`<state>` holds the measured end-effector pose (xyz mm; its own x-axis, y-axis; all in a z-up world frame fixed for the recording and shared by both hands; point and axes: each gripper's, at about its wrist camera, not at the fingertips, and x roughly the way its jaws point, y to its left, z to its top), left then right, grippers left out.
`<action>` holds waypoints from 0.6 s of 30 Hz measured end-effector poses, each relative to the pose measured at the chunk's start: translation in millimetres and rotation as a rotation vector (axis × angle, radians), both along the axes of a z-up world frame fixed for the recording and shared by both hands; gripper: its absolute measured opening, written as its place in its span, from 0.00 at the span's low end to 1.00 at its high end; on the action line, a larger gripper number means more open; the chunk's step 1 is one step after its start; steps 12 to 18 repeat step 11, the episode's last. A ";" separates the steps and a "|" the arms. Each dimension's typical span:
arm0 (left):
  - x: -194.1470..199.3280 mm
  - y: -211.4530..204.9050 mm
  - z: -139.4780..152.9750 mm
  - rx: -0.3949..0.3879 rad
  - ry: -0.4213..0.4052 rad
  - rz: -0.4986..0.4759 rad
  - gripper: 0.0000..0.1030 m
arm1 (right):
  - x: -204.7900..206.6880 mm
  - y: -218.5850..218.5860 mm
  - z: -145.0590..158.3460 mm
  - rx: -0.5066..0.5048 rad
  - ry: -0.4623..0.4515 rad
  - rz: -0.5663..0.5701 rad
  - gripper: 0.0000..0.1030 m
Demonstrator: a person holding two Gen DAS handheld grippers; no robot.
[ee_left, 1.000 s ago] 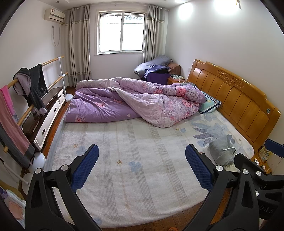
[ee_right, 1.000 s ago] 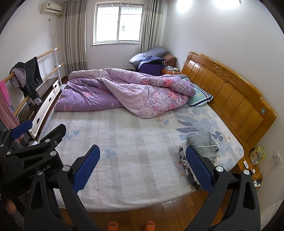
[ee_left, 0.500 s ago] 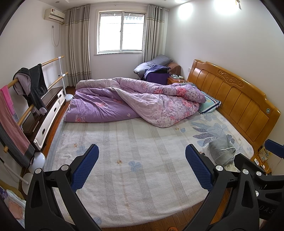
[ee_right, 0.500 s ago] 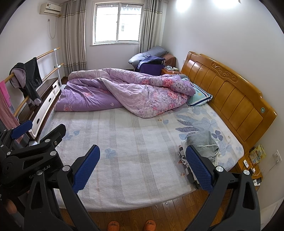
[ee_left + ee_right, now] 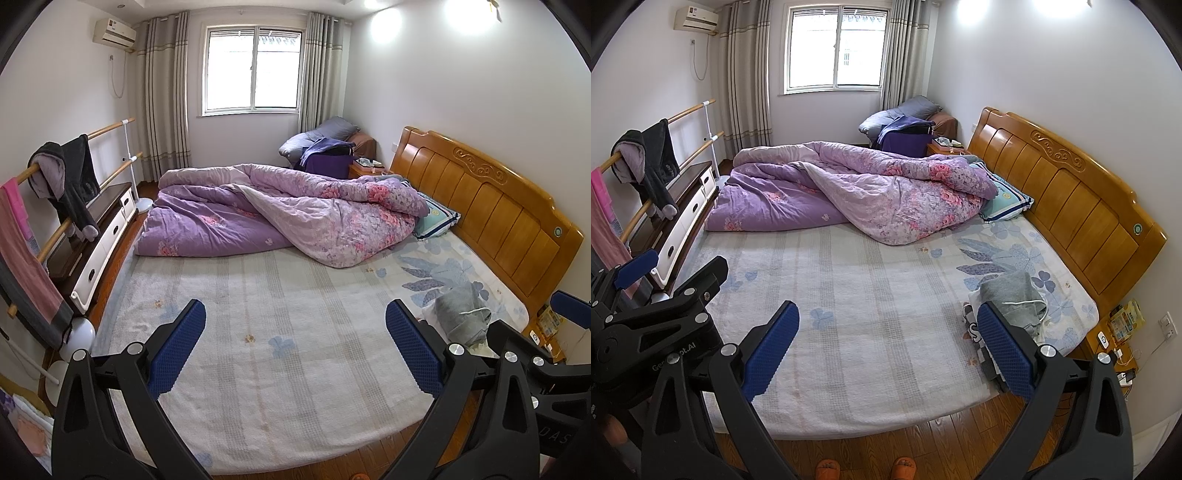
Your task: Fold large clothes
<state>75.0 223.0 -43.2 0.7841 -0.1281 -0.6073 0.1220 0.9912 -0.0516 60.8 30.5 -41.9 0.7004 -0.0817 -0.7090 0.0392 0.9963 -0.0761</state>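
While grey clothes [image 5: 1012, 295] lie on the bed [image 5: 868, 295], both grippers [image 5: 295, 347] [image 5: 886, 347] hover wide open, empty

bright, even | window [image 5: 251, 70] daylight, ceiling lamp glare on wall | sharp | fisheye-bent, dark corners

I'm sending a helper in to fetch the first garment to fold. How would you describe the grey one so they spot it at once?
Start at the wooden headboard and follow the bed's near edge. There the grey garment lies crumpled on the leaf-printed sheet, on top of a black-and-white patterned cloth. It is plain grey with a white drawstring, unlike the flowered purple quilt.
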 end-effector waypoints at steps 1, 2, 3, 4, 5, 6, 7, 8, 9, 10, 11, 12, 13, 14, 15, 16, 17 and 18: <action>-0.2 -0.3 0.4 0.001 -0.004 0.001 0.95 | 0.0 -0.4 0.1 0.000 0.001 0.000 0.91; -1.0 -1.0 -1.1 0.002 -0.004 0.002 0.95 | -0.4 0.1 -0.4 -0.001 0.001 -0.001 0.91; -2.0 -0.8 -1.9 0.002 -0.003 0.003 0.95 | -0.5 1.9 -0.8 -0.002 0.002 -0.002 0.91; -1.4 -0.7 -2.2 -0.001 -0.001 0.001 0.95 | -1.9 2.4 -1.5 -0.001 0.002 -0.003 0.91; -1.9 -0.8 -2.5 -0.005 0.000 -0.002 0.95 | -1.7 2.3 -1.6 0.000 0.003 -0.002 0.91; -1.5 0.5 -4.0 -0.007 0.004 -0.002 0.95 | -1.6 4.3 -2.5 0.000 0.005 -0.002 0.91; -0.7 0.4 -4.9 -0.007 0.013 -0.001 0.95 | -1.8 6.8 -3.8 0.000 0.007 -0.003 0.91; 0.5 1.6 -6.3 -0.006 0.020 0.001 0.95 | -1.9 9.3 -5.4 0.000 0.010 -0.004 0.91; 1.5 4.4 -7.5 -0.005 0.025 0.004 0.95 | -1.5 10.6 -6.9 0.001 0.013 -0.006 0.91; 3.5 6.6 -8.7 -0.004 0.030 0.007 0.95 | -0.8 12.6 -8.5 0.001 0.018 -0.006 0.91; 5.0 7.7 -10.9 -0.004 0.037 0.008 0.95 | 1.0 13.4 -9.4 0.003 0.021 -0.006 0.91; 5.0 7.7 -10.9 -0.004 0.037 0.008 0.95 | 1.0 13.4 -9.4 0.003 0.021 -0.006 0.91; 5.0 7.7 -10.9 -0.004 0.037 0.008 0.95 | 1.0 13.4 -9.4 0.003 0.021 -0.006 0.91; 5.0 7.7 -10.9 -0.004 0.037 0.008 0.95 | 1.0 13.4 -9.4 0.003 0.021 -0.006 0.91; 5.0 7.7 -10.9 -0.004 0.037 0.008 0.95 | 1.0 13.4 -9.4 0.003 0.021 -0.006 0.91; 5.0 7.7 -10.9 -0.004 0.037 0.008 0.95 | 1.0 13.4 -9.4 0.003 0.021 -0.006 0.91; 5.0 7.7 -10.9 -0.004 0.037 0.008 0.95 | 1.0 13.4 -9.4 0.003 0.021 -0.006 0.91; 5.0 7.7 -10.9 -0.004 0.037 0.008 0.95 | 1.0 13.4 -9.4 0.003 0.021 -0.006 0.91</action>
